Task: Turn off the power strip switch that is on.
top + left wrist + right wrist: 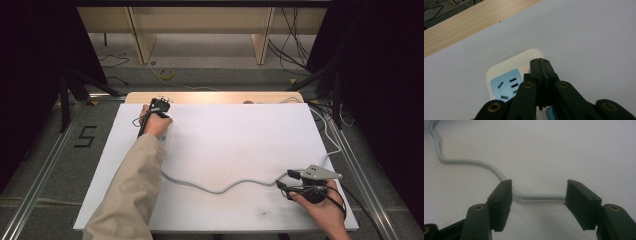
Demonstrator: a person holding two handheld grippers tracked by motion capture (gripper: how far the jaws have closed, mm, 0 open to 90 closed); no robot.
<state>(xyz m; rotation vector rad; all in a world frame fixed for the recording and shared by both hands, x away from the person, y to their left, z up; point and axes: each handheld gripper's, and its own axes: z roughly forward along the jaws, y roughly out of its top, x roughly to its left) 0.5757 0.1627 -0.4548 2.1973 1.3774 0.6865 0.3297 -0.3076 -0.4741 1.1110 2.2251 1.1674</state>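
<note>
A white power strip (506, 67) with a pale blue socket panel lies at the far left of the white board (240, 135); a small red light glows on it. My left gripper (540, 62) is shut, with its tips pressed down on the strip beside that light. In the high view a hand holds that left gripper (156, 111) over the power strip (167, 132). The strip's grey cable (220, 189) snakes across the board to the right. My right gripper (286, 179) stands open near the front right, and the cable (469, 162) lies on the board between the jaws of the right gripper (539, 192), untouched.
A wooden table edge (215, 97) shows beyond the board. Loose cables (165, 74) lie on the floor behind, near the legs of a wooden desk (142, 45). Dark curtains stand at both sides. A "5" (86, 136) is marked on the floor at left.
</note>
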